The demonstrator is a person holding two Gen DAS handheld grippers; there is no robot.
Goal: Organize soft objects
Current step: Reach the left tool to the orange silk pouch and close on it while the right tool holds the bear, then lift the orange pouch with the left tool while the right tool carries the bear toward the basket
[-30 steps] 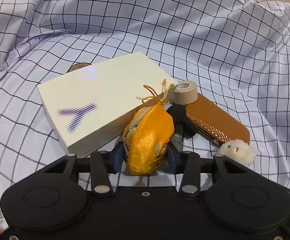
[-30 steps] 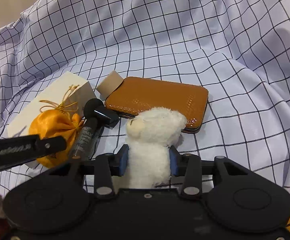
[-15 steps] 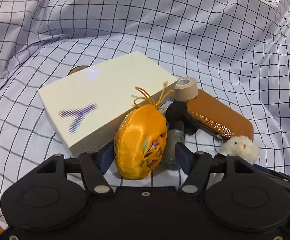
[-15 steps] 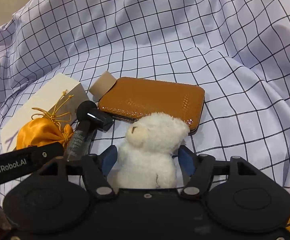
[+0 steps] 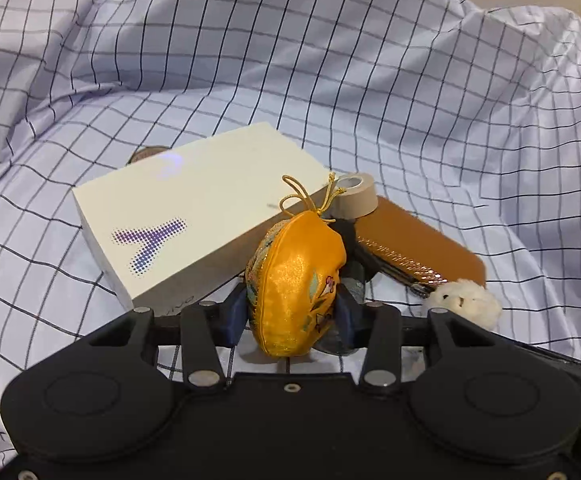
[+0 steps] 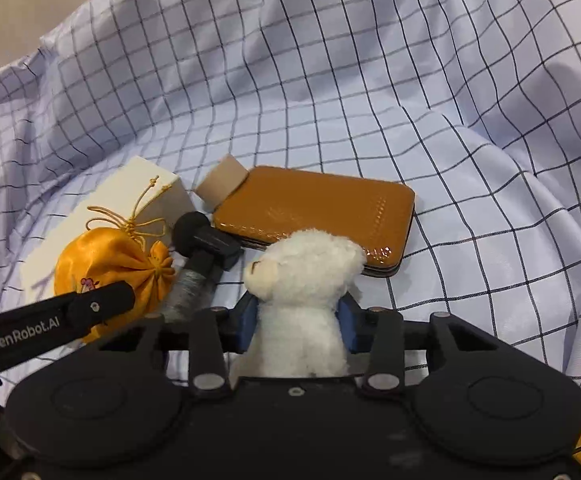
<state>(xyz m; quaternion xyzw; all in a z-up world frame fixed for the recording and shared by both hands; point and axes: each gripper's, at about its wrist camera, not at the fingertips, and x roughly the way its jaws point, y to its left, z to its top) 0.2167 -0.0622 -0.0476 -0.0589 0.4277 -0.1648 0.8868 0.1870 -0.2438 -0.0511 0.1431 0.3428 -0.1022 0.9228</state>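
Both sets of jaws, spread wider half a second ago, are back against their loads; neither hand has shifted noticeably.

Largest to smallest:

- Checked cloth [image 5: 410, 92]: white with a dark grid, rumpled, lying under everything.
- White box [image 5: 194, 216]: flat on the cloth, long axis running from near-left to far-right in my left wrist view, purple dotted mark on its top.
- Tan wallet [image 6: 318, 208]: lies flat, long axis across the right wrist view, just beyond the plush toy.
- Yellow satin pouch [image 5: 296, 284]: my left gripper [image 5: 292, 312] is clamped on it, blue pads pressing both sides. It stands on edge, long axis pointing away from the camera and slightly up, with the gathered neck and gold cord at the far end, over the corner of the box.
- White plush toy [image 6: 304, 300]: my right gripper [image 6: 298, 324] is clamped on its body. It is upright between the pads, head uppermost, muzzle turned to the left.
- Black-capped bottle [image 6: 200, 256]: lies between pouch and plush toy, cap pointing away toward the box corner.
- Tape roll [image 5: 354, 196]: beige, touching the far end of the wallet, beside the box.
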